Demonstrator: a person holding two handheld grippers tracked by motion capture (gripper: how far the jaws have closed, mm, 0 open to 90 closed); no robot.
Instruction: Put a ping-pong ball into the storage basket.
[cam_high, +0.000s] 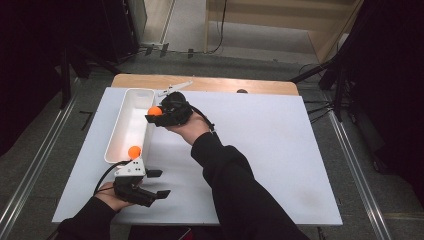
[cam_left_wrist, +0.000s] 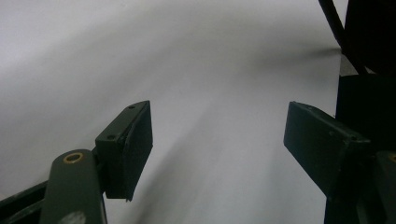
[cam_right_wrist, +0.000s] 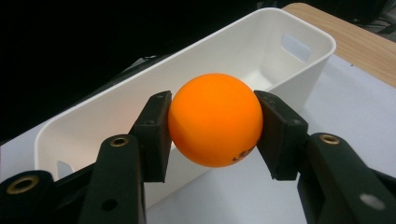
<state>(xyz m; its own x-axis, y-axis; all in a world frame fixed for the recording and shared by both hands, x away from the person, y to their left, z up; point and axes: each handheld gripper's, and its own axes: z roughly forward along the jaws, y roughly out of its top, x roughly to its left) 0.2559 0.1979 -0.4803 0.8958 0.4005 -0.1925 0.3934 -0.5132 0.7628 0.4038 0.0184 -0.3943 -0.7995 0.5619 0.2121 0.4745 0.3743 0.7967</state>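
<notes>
My right gripper (cam_high: 151, 114) is shut on an orange ball (cam_high: 155, 111), held at the right rim of a long white bin (cam_high: 126, 106). The right gripper view shows the ball (cam_right_wrist: 215, 119) clamped between both black pads, with the bin (cam_right_wrist: 280, 65) just beyond it. A second orange ball (cam_high: 134, 151) lies inside the bin at its near end. Near the table's front left, my left gripper (cam_high: 159, 183) stands open above the white tabletop. Nothing sits between its jaws (cam_left_wrist: 217, 144) in the left gripper view.
The white board (cam_high: 260, 145) covers a wooden table (cam_high: 210, 82) whose far edge shows behind the bin. A small white tool (cam_high: 172, 89) lies at the back near the bin. Dark stands and cables (cam_high: 345, 85) flank the table.
</notes>
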